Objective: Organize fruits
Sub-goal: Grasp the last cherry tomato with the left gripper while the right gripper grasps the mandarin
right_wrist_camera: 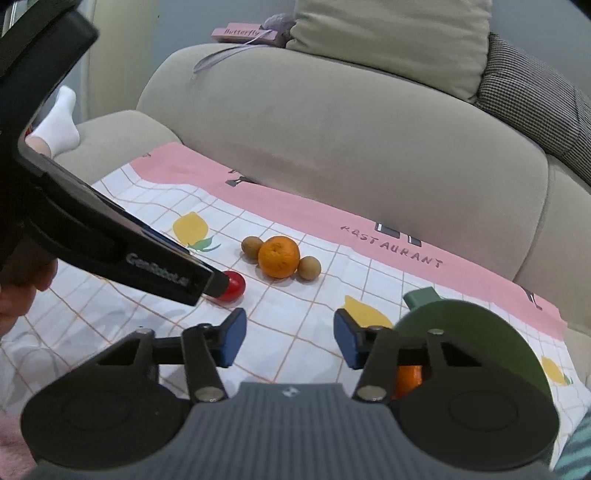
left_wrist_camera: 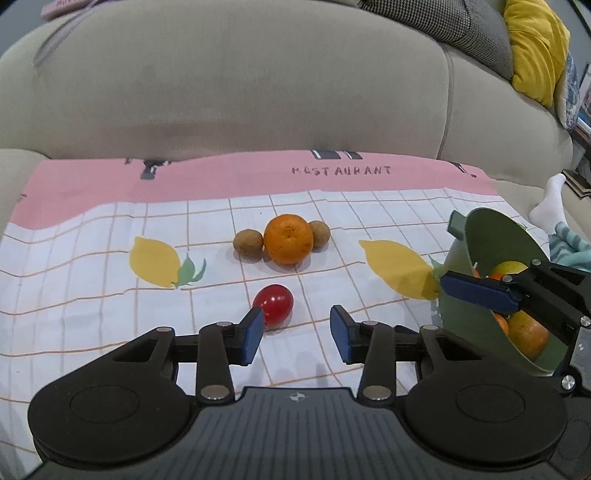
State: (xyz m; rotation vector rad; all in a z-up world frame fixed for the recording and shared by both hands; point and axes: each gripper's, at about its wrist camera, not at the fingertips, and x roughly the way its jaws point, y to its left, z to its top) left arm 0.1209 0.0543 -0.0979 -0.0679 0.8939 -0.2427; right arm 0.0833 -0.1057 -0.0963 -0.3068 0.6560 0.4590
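A red tomato [left_wrist_camera: 274, 304] lies on the checked cloth just ahead of my open left gripper [left_wrist_camera: 297, 334], close to its left finger. Farther back an orange [left_wrist_camera: 288, 239] sits between two small brown fruits [left_wrist_camera: 248, 240] [left_wrist_camera: 320, 232]. A green bowl [left_wrist_camera: 491, 258] at the right holds several orange and yellow fruits. My right gripper [right_wrist_camera: 290, 341] is open and empty, hovering beside the bowl [right_wrist_camera: 469, 332]; one blue pad [left_wrist_camera: 476, 290] shows over the bowl. In the right wrist view the left gripper's tip touches the tomato [right_wrist_camera: 234, 286], left of the orange [right_wrist_camera: 279, 256].
The cloth [left_wrist_camera: 110, 295] with lemon prints and a pink band lies on a beige sofa seat, backrest [left_wrist_camera: 240, 92] behind. A yellow cushion [left_wrist_camera: 535, 48] and a socked foot [left_wrist_camera: 550, 206] are at the right. A pink book [right_wrist_camera: 243, 33] rests on the sofa top.
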